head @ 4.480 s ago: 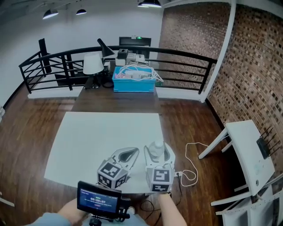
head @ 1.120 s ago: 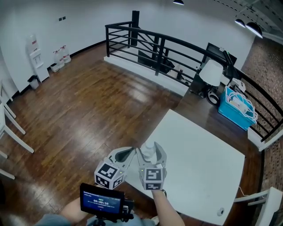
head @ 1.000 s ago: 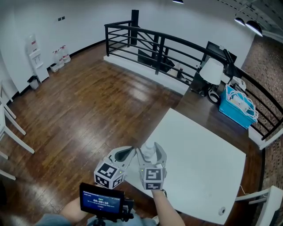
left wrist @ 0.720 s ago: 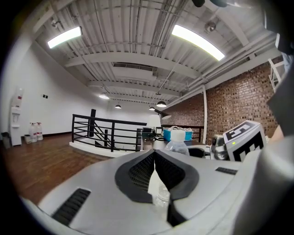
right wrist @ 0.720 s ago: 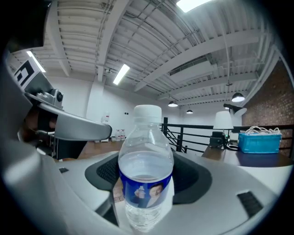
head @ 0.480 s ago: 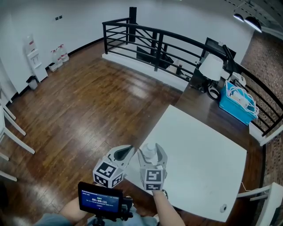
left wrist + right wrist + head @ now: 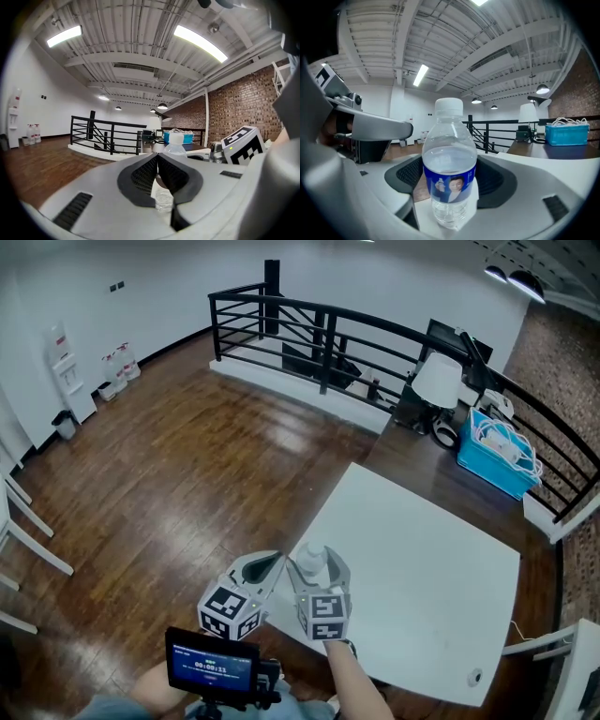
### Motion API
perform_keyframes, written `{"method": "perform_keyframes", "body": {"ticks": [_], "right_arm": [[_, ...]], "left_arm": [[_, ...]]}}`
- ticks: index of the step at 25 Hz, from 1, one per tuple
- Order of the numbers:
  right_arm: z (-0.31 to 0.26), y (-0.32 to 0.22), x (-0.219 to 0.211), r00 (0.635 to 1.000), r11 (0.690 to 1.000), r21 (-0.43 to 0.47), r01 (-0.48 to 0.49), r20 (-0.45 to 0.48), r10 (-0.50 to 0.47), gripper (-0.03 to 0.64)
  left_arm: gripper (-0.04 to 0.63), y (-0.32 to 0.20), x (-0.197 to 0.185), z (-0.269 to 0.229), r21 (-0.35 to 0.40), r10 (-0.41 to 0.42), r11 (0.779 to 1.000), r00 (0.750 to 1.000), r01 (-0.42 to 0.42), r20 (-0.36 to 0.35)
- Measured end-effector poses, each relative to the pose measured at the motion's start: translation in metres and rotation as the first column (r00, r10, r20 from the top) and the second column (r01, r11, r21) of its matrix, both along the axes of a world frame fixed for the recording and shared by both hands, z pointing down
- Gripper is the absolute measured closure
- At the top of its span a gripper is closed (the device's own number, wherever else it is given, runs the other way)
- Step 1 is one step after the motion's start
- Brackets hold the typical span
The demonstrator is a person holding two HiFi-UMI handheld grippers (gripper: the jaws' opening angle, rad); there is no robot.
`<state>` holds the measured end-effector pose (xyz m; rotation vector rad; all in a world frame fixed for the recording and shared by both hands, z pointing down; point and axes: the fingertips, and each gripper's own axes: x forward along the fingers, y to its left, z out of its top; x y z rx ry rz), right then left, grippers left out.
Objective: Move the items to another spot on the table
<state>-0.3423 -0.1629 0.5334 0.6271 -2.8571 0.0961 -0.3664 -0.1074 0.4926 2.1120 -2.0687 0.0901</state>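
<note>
A clear water bottle [image 7: 450, 164] with a white cap and blue label stands upright between the fingers of my right gripper [image 7: 450, 185], its base on the white table [image 7: 422, 549] near the front left edge. The jaws have just been opening, and narrow gaps show between the pads and the bottle. In the head view the bottle [image 7: 312, 559] sits inside the right gripper [image 7: 314, 565]. My left gripper [image 7: 265, 566] hangs just left of it over the table's edge, shut with nothing in it. The left gripper view shows the closed left gripper [image 7: 158, 161] with the bottle [image 7: 176, 149] behind it.
A dark table [image 7: 412, 451] adjoins the white table at the far end and carries a blue bin of cables [image 7: 495, 460] and a white lamp [image 7: 438, 381]. A black railing [image 7: 319, 334] runs behind. Wooden floor lies to the left. A small round thing [image 7: 476, 676] lies near the white table's right corner.
Since the oldest frame the view has swung so the table's left edge lies under the grippers. Over the last second the right gripper and bottle sank slightly. The left gripper kept still.
</note>
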Motion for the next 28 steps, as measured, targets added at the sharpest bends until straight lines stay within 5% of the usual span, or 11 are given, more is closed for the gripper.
{"method": "perform_keyframes", "body": {"ticks": [19,28], "right_arm": [[-0.016,0.004,0.022,1.0,1.0,-0.006,0.014,0.001,-0.014,0.268],[-0.032,0.004,0.061,1.0,1.0,0.009,-0.007,0.014,0.007,0.268]], "left_arm": [[0.581,0.003,0.015,-0.007,0.018,-0.007,1.0,1.0,0.007,0.012],[0.581,-0.006,0.054,-0.014,0.026,0.031,0.999,0.999,-0.031,0.012]]}}
